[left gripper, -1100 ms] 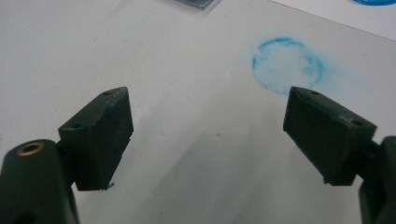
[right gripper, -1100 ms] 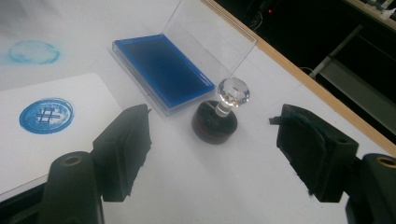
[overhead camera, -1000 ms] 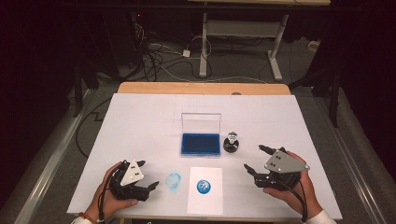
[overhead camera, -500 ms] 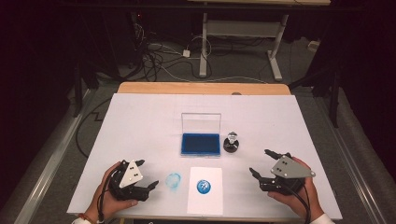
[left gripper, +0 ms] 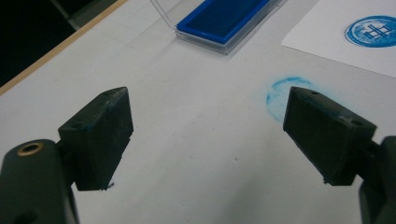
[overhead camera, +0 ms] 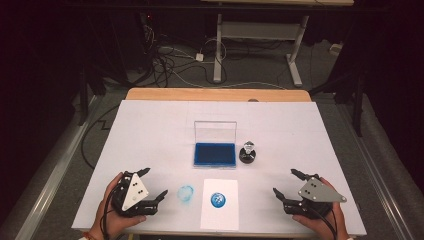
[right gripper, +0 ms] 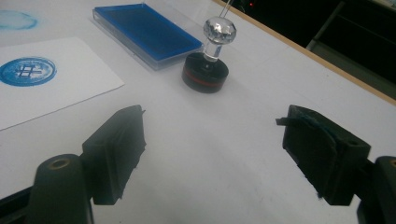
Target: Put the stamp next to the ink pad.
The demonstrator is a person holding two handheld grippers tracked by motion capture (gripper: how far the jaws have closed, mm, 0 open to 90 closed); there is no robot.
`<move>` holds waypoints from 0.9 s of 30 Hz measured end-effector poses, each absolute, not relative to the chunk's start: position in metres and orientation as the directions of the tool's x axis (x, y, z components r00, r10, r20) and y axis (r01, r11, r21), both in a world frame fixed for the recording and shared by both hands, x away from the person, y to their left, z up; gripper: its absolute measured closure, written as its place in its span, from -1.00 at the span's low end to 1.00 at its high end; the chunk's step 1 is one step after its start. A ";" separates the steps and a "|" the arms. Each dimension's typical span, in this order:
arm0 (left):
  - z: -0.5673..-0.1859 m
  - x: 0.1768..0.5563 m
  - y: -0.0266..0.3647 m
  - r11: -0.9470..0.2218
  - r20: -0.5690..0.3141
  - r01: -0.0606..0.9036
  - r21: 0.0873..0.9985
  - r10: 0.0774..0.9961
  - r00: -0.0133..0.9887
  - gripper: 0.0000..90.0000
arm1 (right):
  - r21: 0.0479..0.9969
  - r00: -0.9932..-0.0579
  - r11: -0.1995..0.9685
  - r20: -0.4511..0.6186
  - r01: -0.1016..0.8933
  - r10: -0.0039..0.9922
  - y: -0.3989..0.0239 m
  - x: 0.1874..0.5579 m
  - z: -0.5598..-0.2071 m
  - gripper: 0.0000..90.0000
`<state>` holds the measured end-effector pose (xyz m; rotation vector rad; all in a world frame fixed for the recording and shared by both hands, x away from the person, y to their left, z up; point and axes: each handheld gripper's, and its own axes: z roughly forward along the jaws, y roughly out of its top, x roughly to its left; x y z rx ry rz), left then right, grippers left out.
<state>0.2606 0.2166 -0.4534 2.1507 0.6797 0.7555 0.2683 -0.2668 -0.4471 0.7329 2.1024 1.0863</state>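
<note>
Both my grippers idle, jaws apart.
Right gripper [overhead camera: 289, 183] just widened, empty; left gripper [overhead camera: 153, 183] hides part of the smudge [left gripper: 280, 95]; stamp [right gripper: 208, 65] untouched.

A round black stamp with a clear knob [overhead camera: 248, 153] stands just right of the open blue ink pad [overhead camera: 215, 154]; behind the white stamped sheet [overhead camera: 220, 203], both grippers rest apart.

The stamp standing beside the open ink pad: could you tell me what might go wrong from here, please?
1. The stamp stands close to the open ink pad; a careless reach by the open right tool may tip it.
2. The blue smudge lies near the left tool, which might smear it.
</note>
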 end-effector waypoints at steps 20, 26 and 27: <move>-0.455 0.260 0.219 -0.589 0.297 0.234 0.773 0.663 0.687 -0.65 | 0.866 -0.626 0.481 -0.303 0.134 0.719 -0.260 0.258 -0.444 -0.58; -0.456 0.262 0.219 -0.585 0.290 0.242 0.774 0.667 0.686 -0.65 | 0.866 -0.620 0.482 -0.308 0.131 0.721 -0.261 0.258 -0.443 -0.58; -0.456 0.262 0.219 -0.587 0.291 0.242 0.772 0.666 0.687 -0.65 | 0.868 -0.622 0.479 -0.304 0.131 0.722 -0.261 0.258 -0.443 -0.58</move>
